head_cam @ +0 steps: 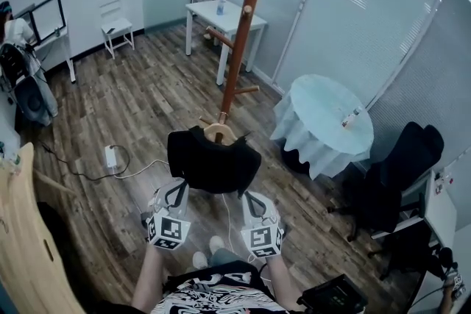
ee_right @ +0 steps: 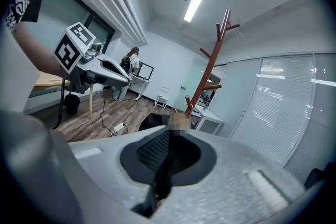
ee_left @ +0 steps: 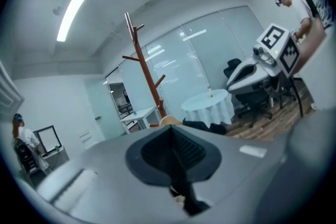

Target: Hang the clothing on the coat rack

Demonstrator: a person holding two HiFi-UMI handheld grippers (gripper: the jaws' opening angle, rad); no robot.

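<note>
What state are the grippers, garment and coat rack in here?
Left gripper: shut on the garment.
Right gripper: shut on the garment.
Garment: held up between both grippers, not yet on the rack.
Coat rack: upright, visible pegs bare.

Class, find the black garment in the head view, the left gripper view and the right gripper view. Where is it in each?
Head view: black garment at centre, at the foot of the coat rack.
Left gripper view: thin dark strip, just right of centre.
Right gripper view: dark shape, just left of centre.
Shared landmark: the coat rack, upright behind it in all three.
</note>
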